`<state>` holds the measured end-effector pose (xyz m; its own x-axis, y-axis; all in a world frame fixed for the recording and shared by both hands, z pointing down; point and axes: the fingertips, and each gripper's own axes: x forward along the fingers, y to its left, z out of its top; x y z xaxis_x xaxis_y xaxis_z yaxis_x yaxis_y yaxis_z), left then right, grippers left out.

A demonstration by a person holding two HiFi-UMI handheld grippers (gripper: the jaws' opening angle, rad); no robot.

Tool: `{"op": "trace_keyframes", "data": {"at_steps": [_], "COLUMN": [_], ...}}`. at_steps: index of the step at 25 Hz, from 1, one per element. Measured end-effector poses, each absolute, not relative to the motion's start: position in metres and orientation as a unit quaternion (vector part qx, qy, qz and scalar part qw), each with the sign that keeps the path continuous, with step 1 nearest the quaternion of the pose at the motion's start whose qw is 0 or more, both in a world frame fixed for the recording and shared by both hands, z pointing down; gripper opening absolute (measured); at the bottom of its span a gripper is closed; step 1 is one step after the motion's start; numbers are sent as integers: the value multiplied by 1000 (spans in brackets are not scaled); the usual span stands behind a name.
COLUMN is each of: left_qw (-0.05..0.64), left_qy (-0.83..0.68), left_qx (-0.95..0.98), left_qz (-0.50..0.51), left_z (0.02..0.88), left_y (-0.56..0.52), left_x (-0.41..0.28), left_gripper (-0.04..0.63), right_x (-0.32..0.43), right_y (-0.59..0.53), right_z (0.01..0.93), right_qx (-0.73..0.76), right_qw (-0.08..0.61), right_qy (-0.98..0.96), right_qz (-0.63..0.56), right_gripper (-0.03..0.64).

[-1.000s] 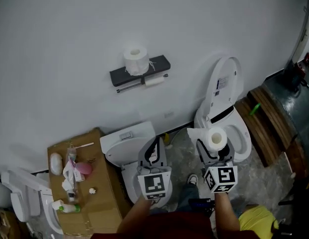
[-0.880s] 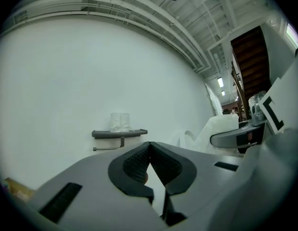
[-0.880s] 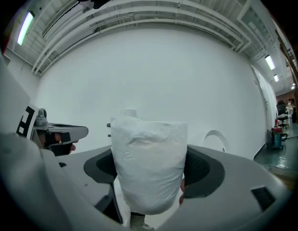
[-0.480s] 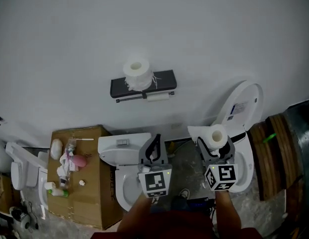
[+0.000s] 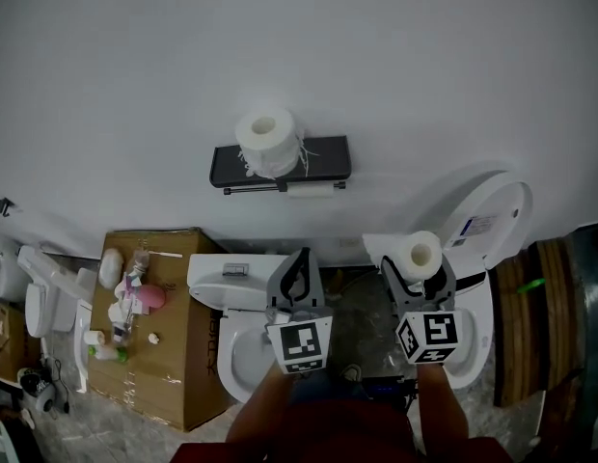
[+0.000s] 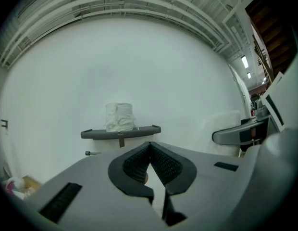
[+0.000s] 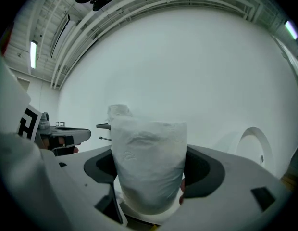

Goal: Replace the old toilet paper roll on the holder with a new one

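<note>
One fresh white toilet paper roll point(image 7: 148, 162), plump and softly embossed, stands upright, pinched between the jaws of the right gripper point(image 5: 416, 270), well short of the wall. Nothing's swapped yet: the thin, nearly spent white roll point(image 5: 311, 189) is on the bar of the dark wall-mounted holder point(image 5: 328, 157), with another fat white roll point(image 5: 267, 141) atop its shelf. Left gripper point(image 6: 150, 148): jaws pressed together, empty.
</note>
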<state>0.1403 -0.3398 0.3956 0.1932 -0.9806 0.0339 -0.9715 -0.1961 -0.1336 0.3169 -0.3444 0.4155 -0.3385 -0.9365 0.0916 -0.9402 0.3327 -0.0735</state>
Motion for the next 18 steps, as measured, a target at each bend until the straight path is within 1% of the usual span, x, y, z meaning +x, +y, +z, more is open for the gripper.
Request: {"op": "trace_keyframes", "data": {"at_steps": [6,12,15,18], "left_qw": [51,36,-2,-77], "left_qy": [639,637,636,627], "left_qx": [-765,-768,-771,-775], "left_qz": [-58,-54,-36,4], "left_z": [404,410,419,431], "left_y": [-383,-411,-422,-434], "left_x": [126,121,118,116], "left_gripper": [17,15,17,18], "right_x": [302,294,292,293], "right_y": [-383,-410,-419,-424], "right_z": [417,422,425,429], "right_qx": [575,579,580,583], "right_qw": [27,29,29,30], "right_qy": [-816,-814,-812,-810], "right_qz": [42,46,51,54], "right_gripper": [380,380,379,380]}}
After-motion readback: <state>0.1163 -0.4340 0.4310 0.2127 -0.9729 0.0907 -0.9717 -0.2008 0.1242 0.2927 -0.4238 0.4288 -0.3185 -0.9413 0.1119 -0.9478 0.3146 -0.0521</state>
